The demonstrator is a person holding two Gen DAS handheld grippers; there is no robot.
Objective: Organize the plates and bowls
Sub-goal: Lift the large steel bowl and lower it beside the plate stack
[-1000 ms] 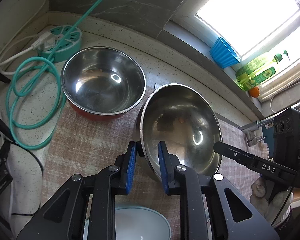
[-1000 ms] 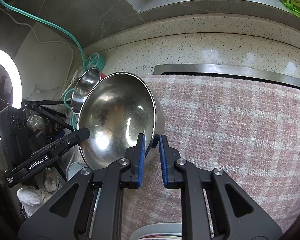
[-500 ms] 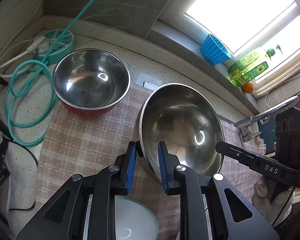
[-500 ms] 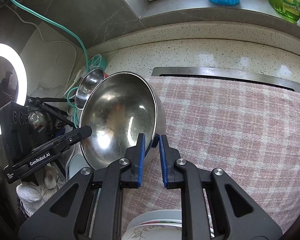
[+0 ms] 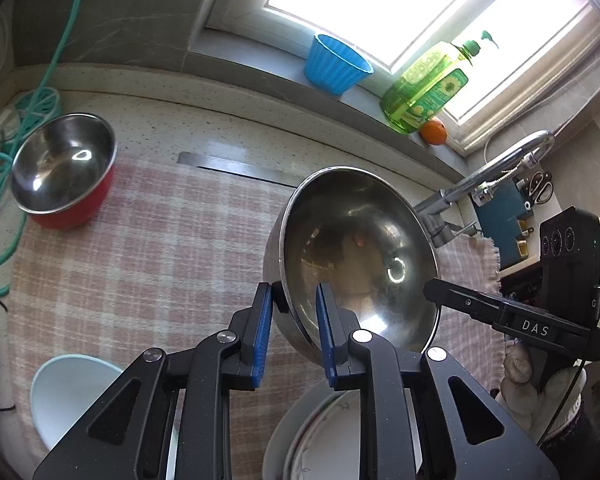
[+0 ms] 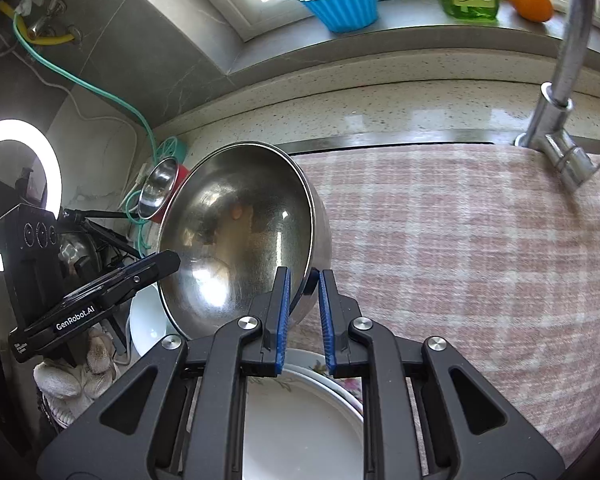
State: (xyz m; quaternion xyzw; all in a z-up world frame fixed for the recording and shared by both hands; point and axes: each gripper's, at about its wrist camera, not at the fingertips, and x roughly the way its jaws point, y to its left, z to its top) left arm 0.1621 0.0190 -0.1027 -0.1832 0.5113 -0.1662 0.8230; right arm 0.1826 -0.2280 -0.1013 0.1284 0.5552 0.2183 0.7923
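Steel bowl [image 5: 356, 256] moved right w/ both grippers.

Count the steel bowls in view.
2. The large steel bowl is held tilted by both tools above the checked cloth; the red-sided steel bowl sits at the cloth's far left corner. Others may be hidden.

Steel bowl [image 5: 360, 256] above stacked plates [image 6: 300, 412]

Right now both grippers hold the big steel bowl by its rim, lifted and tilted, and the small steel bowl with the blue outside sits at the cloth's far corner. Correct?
One slip: the small bowl is red outside, not blue, as the left wrist view shows. The rest holds: left gripper and right gripper both clamp the big bowl's rim, lifted and tilted over the cloth.
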